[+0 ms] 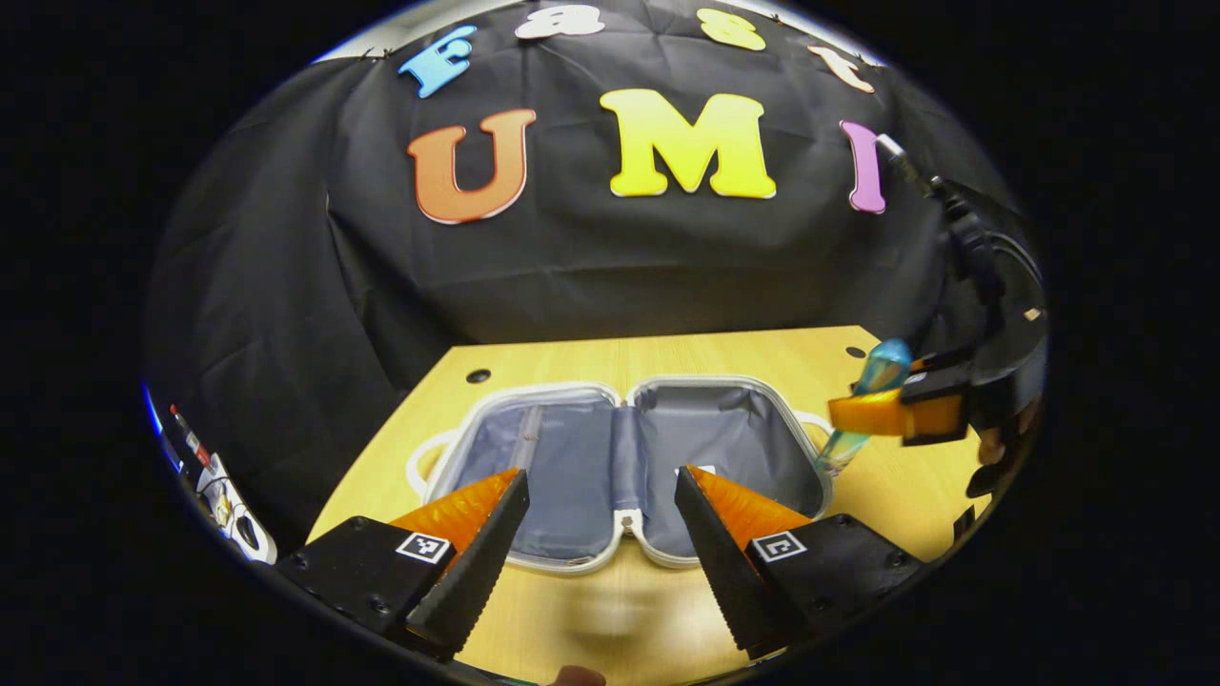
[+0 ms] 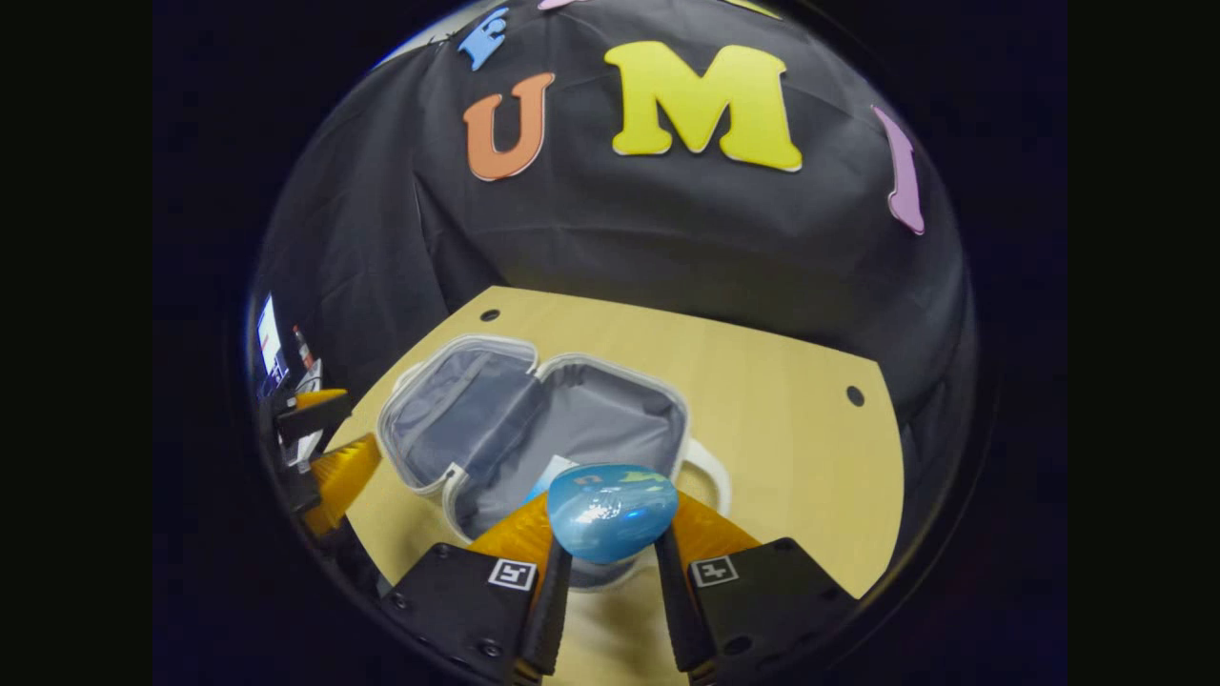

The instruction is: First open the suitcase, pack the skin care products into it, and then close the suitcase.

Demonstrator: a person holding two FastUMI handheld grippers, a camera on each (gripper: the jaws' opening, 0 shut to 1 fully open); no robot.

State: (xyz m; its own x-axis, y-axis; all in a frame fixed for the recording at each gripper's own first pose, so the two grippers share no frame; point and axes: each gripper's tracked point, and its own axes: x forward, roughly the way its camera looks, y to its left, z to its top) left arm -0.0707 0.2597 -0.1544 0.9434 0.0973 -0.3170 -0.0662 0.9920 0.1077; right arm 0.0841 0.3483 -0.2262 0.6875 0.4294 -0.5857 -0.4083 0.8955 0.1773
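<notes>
My right gripper (image 2: pixel 610 562) pinches a blue bottle (image 2: pixel 610 522), cap toward the camera, low centre of the right gripper view. The open suitcase (image 2: pixel 534 419) lies just beyond, upper left. My left gripper (image 1: pixel 600 524) hangs spread, empty.

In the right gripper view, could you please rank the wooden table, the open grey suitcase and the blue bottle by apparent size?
1. Light wooden table
2. Open grey-lined suitcase
3. Glossy blue bottle, held near the camera, so it looks larger than it is.
</notes>
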